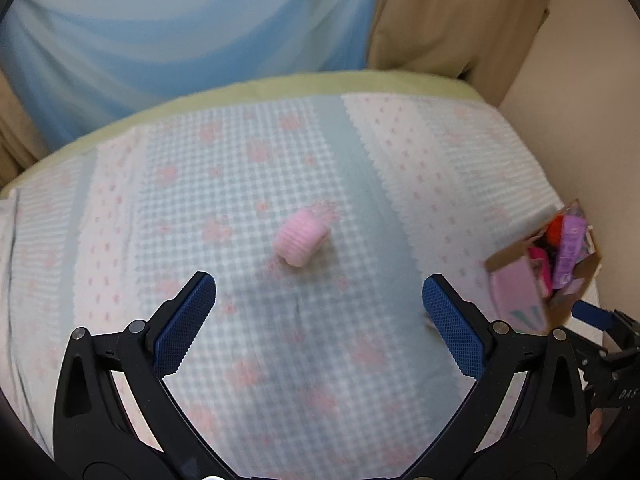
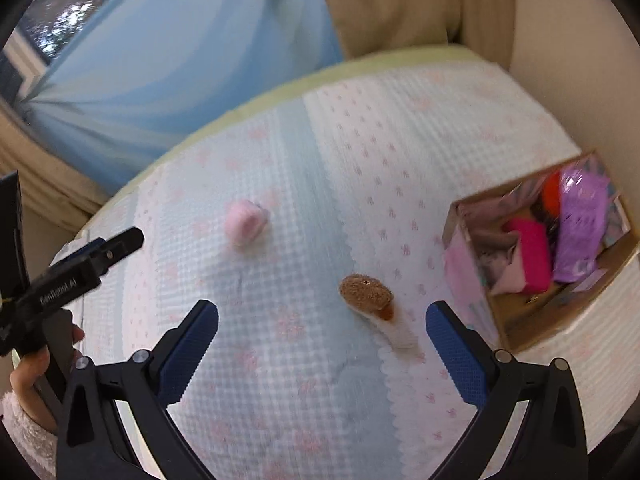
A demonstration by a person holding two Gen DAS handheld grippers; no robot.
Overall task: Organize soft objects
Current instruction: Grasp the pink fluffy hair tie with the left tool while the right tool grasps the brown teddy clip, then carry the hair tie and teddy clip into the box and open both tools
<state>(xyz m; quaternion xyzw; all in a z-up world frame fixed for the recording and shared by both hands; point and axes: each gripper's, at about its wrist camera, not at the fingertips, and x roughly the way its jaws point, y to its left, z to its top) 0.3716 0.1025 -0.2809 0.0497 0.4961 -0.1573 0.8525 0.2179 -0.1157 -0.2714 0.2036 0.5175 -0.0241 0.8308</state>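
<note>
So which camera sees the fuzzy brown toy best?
The right wrist view. The brown toy lies whole on the bedspread, just ahead of the open right gripper. In the left wrist view the left gripper's right finger hides almost all of it.

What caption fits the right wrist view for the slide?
Open right gripper above a patterned bedspread, brown-and-white plush sock ahead, pink roll beyond, cardboard box of soft items at right.
</note>
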